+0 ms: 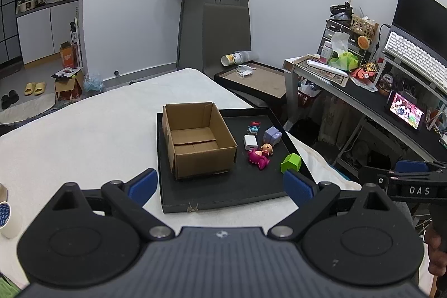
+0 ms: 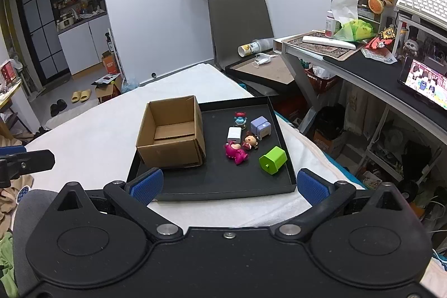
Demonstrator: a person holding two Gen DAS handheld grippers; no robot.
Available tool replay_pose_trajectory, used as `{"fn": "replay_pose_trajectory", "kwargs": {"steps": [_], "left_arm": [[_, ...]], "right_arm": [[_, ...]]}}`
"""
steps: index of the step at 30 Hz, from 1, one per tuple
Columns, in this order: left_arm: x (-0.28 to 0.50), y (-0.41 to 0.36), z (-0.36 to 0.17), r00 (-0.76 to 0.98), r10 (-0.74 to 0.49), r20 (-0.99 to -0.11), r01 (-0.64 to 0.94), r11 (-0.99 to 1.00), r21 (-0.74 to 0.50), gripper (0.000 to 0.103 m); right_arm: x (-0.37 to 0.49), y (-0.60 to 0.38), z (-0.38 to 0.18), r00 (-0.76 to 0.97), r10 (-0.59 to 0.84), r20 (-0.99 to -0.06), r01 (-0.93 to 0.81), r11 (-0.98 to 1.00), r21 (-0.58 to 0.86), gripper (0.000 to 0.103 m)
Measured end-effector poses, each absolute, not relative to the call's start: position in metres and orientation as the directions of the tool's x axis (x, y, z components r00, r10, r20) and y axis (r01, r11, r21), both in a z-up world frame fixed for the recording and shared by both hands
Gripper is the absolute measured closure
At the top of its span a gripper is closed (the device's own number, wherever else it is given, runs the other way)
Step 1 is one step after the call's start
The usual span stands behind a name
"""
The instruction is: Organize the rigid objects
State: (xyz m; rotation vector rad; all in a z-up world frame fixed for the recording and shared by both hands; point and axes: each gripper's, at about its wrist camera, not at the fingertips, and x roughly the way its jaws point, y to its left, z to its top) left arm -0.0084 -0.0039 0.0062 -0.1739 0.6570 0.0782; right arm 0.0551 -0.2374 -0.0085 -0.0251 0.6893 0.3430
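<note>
While you hold both tools back over the white-covered table [image 2: 92,136], nothing sits between either pair of blue pads. Your left gripper [image 1: 220,183] has its jaws spread wide and empty, hovering short of the near rim of the black tray [image 1: 223,186]. At the tray's left end stands the open cardboard box [image 1: 198,138], upright, flaps folded in, with only bare bottom showing inside. Right of the box, on the tray floor, lies a loose cluster: a white charger block [image 2: 234,134] near the box wall, a small blue-and-red figure [image 2: 240,119] behind it, and a lavender cube-shaped toy [image 2: 261,127] just beside that. In front of the charger lies a magenta figure [image 2: 236,154], touching or nearly touching a little brown-haired doll [image 2: 250,141]. Nearest the tray's right rim, a green block [image 2: 273,160] lies tipped on its side, apart from the rest. Your right gripper [image 2: 228,185] is likewise wide open and empty, above the tray's near edge.
</note>
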Motion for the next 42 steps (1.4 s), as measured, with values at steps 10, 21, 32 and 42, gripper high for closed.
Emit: {"fn": "replay_pose_trajectory", "kwargs": {"steps": [10, 21, 32, 42], "left_arm": [[-0.007, -0.004, 0.004, 0.785, 0.014, -0.619, -0.123, 0.983, -0.134, 0.007], [-0.007, -0.004, 0.003, 0.781, 0.015, -0.624, -0.127, 0.983, -0.134, 0.007], [-0.002, -0.003, -0.001, 0.771, 0.014, -0.637, -0.129, 0.983, -0.134, 0.007], [0.006, 0.001, -0.006, 0.765, 0.006, -0.644, -0.122, 0.983, -0.136, 0.007]], "right_arm": [[0.055, -0.236, -0.012, 0.716, 0.296, -0.632, -0.321, 0.944, 0.078, 0.000], [0.056, -0.237, -0.012, 0.710, 0.302, -0.636, -0.322, 0.943, 0.088, 0.000], [0.057, -0.237, -0.014, 0.709, 0.297, -0.640, -0.320, 0.944, 0.083, 0.000], [0.068, -0.235, -0.024, 0.699, 0.286, -0.655, -0.313, 0.947, 0.079, 0.000]]}}
